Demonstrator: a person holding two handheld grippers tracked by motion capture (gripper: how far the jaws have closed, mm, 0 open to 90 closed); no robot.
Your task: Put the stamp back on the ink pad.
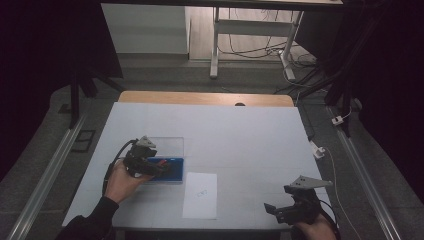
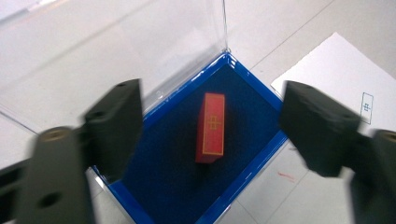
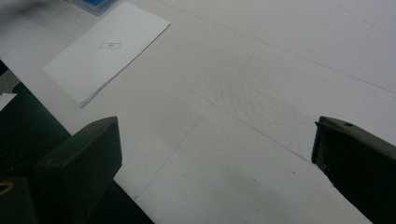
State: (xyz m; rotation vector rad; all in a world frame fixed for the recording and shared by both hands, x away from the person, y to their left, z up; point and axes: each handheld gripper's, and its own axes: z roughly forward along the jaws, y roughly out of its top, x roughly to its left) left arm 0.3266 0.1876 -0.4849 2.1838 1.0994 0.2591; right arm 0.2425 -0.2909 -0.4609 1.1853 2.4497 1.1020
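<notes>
We see a white table [image 1: 240, 135] with an open blue box [image 1: 170, 172] at near left and a sheet of paper [image 1: 200, 195] just right of it.

Our left gripper [image 2: 210, 130] hovers over the box, jaws wide and empty; the red block [image 2: 211, 127] lies loose on the blue lining. The right gripper [image 3: 215, 163] idles near right, jaws wide, holding nothing. The upright clear lid [image 2: 140, 51] stands close behind; we judge that a careless lift could knock it shut.
</notes>
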